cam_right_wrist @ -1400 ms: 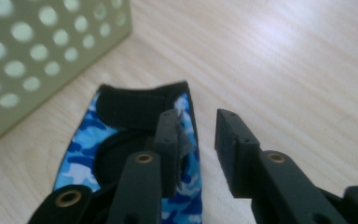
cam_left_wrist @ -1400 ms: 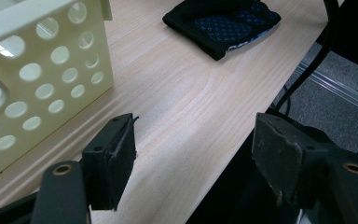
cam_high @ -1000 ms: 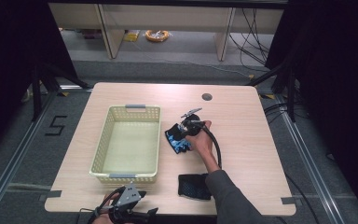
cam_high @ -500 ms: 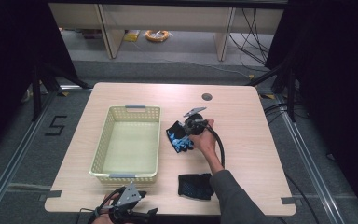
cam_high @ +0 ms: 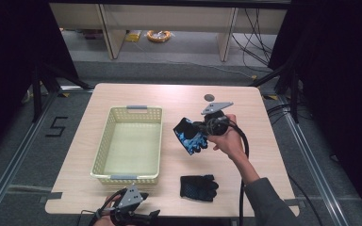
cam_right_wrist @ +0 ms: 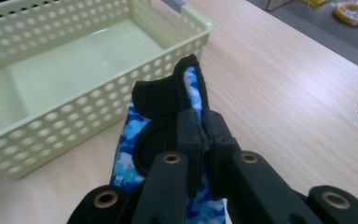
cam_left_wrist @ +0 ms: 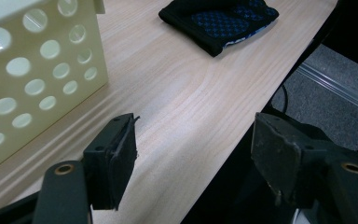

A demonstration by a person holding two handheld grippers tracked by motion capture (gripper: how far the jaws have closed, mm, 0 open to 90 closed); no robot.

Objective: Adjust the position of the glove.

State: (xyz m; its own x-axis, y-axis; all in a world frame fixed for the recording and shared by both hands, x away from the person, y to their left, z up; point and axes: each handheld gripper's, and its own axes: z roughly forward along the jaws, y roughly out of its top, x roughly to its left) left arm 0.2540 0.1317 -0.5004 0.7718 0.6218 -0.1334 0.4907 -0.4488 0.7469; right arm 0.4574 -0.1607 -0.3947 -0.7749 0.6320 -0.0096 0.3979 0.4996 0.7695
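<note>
Jaws of the right gripper (cam_right_wrist: 204,135) pinch the blue glove (cam_right_wrist: 135,140), hiding its fingers.

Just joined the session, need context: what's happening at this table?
A person works two hand-held grippers at a light wooden table. The right gripper is shut on a black and blue camouflage fabric glove, held off the table beside the empty pale yellow perforated plastic basket. The left gripper is open at the near table edge, holding nothing. A second black glove with a blue dotted palm lies flat on the table.
</note>
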